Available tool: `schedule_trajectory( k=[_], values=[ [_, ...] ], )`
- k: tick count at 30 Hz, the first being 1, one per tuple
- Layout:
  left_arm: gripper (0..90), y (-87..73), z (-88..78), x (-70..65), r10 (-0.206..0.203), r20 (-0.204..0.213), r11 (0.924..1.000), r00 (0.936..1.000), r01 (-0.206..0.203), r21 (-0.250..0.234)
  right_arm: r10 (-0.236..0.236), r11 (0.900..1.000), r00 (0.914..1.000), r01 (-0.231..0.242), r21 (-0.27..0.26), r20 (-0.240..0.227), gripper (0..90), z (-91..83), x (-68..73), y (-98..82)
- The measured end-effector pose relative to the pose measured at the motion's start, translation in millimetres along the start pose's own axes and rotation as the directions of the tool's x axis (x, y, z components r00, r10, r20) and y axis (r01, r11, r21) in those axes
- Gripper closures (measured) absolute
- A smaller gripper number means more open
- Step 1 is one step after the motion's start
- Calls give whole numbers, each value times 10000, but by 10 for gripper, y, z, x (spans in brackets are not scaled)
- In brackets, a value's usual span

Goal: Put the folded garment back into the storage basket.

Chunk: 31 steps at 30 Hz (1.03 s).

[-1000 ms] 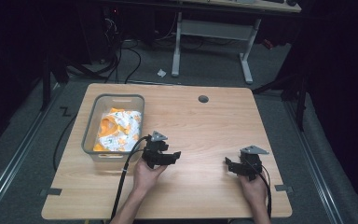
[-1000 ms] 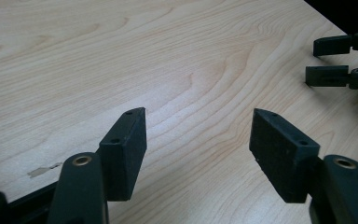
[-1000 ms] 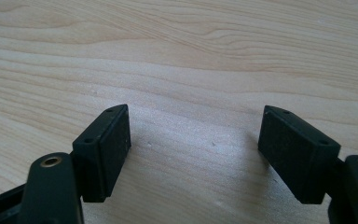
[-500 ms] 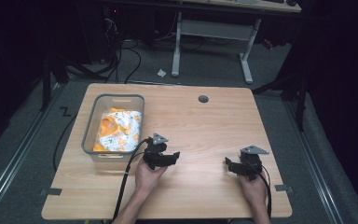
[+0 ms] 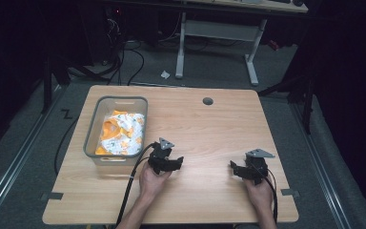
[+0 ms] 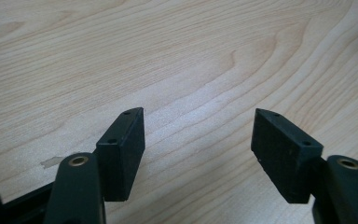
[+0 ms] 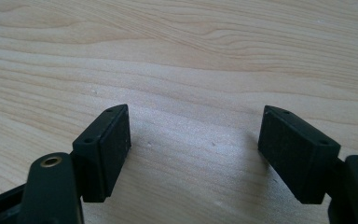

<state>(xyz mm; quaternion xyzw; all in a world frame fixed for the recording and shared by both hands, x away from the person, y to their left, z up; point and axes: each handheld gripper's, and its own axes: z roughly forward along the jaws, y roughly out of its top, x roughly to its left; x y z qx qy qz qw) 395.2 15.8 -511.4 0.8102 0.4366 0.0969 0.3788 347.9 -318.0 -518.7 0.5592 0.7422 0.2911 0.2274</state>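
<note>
Near the front right corner of the grey bin [image 5: 91, 125], the left gripper [image 5: 176, 162] rests low over the wooden table [image 5: 209, 129], held in the person's left hand [image 5: 153, 177]. Its jaws have just been opening a little further and stand spread, with nothing between them but bare wood grain, as the left gripper view [image 6: 198, 133] shows. A black cable [image 5: 132, 183] trails from it toward the table's near edge.

Inside the bin lies a crumpled orange and white cloth [image 5: 120, 133], just beside the left gripper but not touched by it.

Well to the right of the bin, the right gripper [image 5: 233, 168] sits in the person's right hand [image 5: 259, 190], apart from the left one. Its jaws are likewise spread wide over bare tabletop, seen in the right gripper view [image 7: 196, 128], holding nothing.

Beyond the bin, toward the far edge, a small dark round hole [image 5: 208, 101] marks the table.
</note>
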Motion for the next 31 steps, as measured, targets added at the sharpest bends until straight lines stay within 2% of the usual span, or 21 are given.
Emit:
schedule_trajectory(
  k=[5, 9, 15, 17, 18, 19, 31],
  values=[
    [342, -12, 32, 0, 322, -374, 9994, 9988, -317, 118, 0, 10000, 10000, 0, 0, -1, 255, 0, 0, 0],
    [338, -28, 77, -5, 359, -532, 9990, 9979, -344, 290, -3, 10000, 10000, 3, 0, -1, 256, 0, 0, 0],
    [341, -36, 98, -18, 578, -753, 9982, 9955, -563, 211, 0, 10000, 10000, 0, -1, 0, 255, 0, 0, 0],
    [323, -52, 126, -27, 944, -934, 9955, 9911, -938, 105, 1, 10000, 10000, -1, -1, -2, 256, 0, 0, 0],
    [300, -52, 126, -27, 944, -934, 9955, 9911, -938, 105, 1, 10000, 10000, -1, -1, -2, 256, 0, 0, 0],
    [288, -67, 147, -12, 986, -807, 9949, 9919, -999, -128, -31, 10000, 10000, 31, -8, -4, 255, 1, -2, 0],
    [285, -65, 147, -4, 917, -856, 9956, 9921, -932, -137, 0, 10000, 10000, 0, -2, 0, 255, 0, 0, 0]
  ],
)
